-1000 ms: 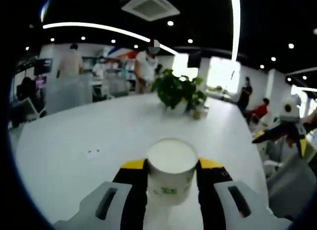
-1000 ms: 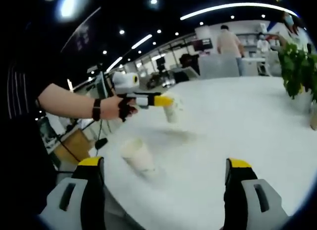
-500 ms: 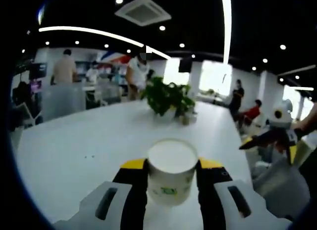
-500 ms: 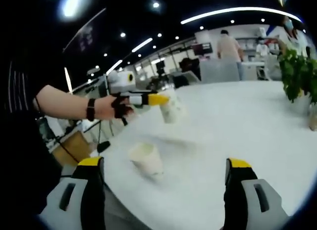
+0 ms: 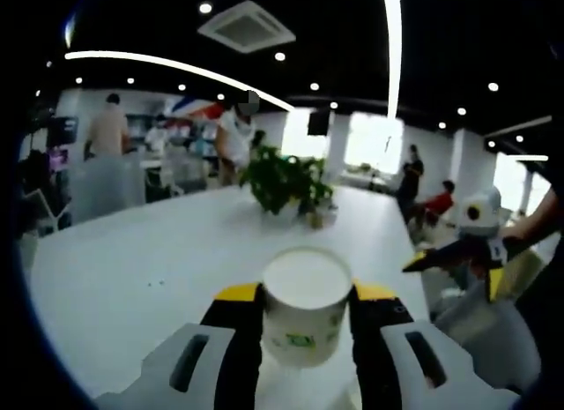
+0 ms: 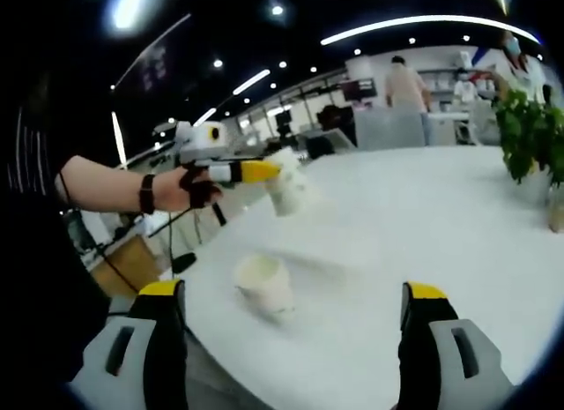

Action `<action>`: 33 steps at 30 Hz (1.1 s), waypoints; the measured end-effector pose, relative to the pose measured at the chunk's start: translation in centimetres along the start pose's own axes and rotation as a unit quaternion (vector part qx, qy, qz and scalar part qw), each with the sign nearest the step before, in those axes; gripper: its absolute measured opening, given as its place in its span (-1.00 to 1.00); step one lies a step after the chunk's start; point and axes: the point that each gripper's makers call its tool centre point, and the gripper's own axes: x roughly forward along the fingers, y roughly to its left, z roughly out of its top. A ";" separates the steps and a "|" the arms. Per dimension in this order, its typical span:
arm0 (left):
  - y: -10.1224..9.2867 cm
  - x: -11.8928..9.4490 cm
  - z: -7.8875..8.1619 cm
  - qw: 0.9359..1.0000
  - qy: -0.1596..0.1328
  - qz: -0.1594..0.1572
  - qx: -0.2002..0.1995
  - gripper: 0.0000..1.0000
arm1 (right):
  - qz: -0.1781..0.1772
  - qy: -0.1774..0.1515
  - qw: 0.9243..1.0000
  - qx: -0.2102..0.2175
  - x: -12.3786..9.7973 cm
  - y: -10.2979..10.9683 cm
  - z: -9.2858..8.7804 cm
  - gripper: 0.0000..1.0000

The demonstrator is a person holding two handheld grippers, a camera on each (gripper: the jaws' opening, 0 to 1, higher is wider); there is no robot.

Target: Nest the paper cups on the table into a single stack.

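Carrying one paper cup toward its mate on the white worktop.

In the left gripper view, the left hand-held gripper [image 5: 306,311] is closed on the held cup [image 5: 307,306], clamped across its side wall just below the rim, with the plant [image 5: 282,181] well beyond it. In the right gripper view, the right hand-held gripper [image 6: 295,326] is seen with jaws wide apart and empty; the second cup [image 6: 262,285] stands on the worktop [image 6: 423,216], below and near the held cup. Both cups are judged light, thin-walled and easily crushed, so a gentle hold on the upper wall is advised.
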 end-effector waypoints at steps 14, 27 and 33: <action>-1.8 -1.1 0.2 1.000 -0.009 -0.019 -0.011 -0.26 | -0.009 -0.006 1.000 0.008 0.3 0.8 -0.3 1.00; -3.7 -2.0 1.5 0.999 -0.024 -0.037 -0.019 -0.26 | -0.014 -0.005 1.000 0.014 0.2 1.2 -1.1 1.00; -4.7 -2.1 1.6 0.998 -0.025 -0.047 -0.030 -0.26 | -0.012 -0.004 1.000 0.016 0.2 1.5 -1.3 1.00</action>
